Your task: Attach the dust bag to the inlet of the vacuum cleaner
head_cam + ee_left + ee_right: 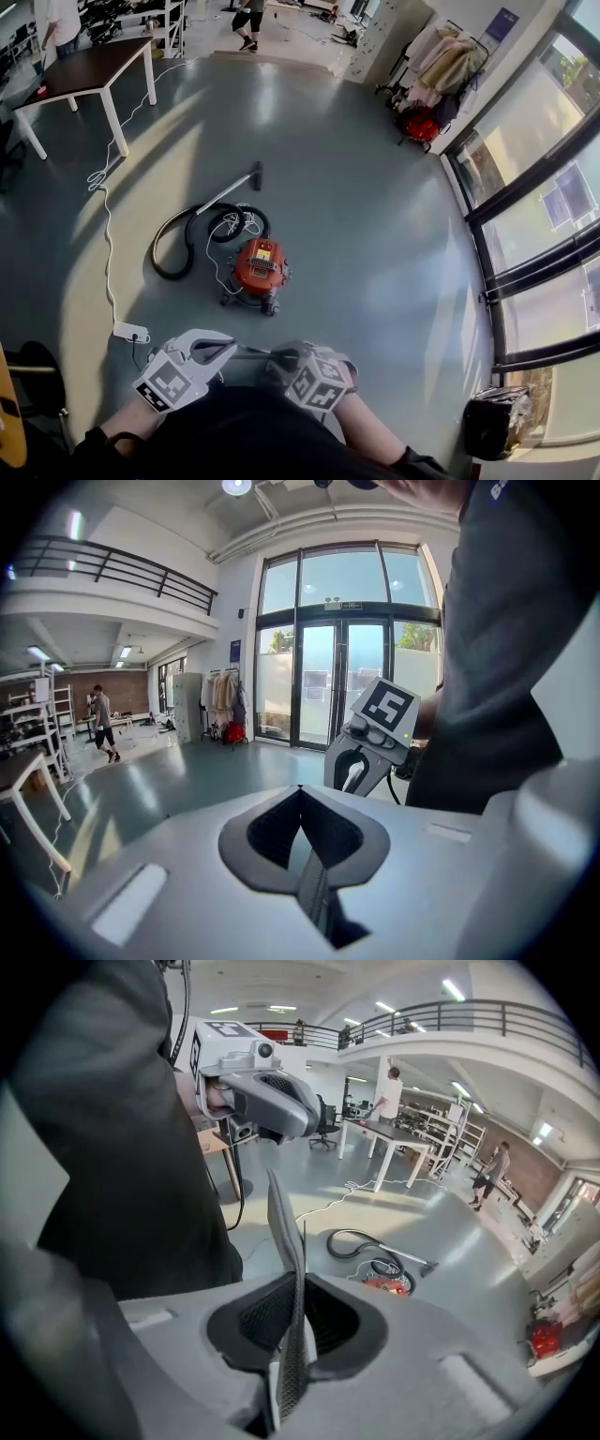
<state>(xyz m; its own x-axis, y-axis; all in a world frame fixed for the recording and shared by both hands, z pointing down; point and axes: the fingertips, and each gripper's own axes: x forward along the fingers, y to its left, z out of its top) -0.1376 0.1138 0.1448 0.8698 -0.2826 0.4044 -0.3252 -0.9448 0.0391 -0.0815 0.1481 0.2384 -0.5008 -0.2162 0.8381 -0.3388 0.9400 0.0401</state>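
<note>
Grey floor [375,234], vacuum cleaner [258,267] seemingly pointing away

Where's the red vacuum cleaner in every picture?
Head view: vacuum cleaner in the middle, on the floor.
Left gripper view: not in it.
Right gripper view: vacuum cleaner small, right of middle.
Shared landmark: the red bag.

Vacuum cleaner [258,267] too small for detail; yellow thing [7,412] partly beyond left edge

Probably a lab hall, mezzanine [112,569], worktables [89,66]
</note>
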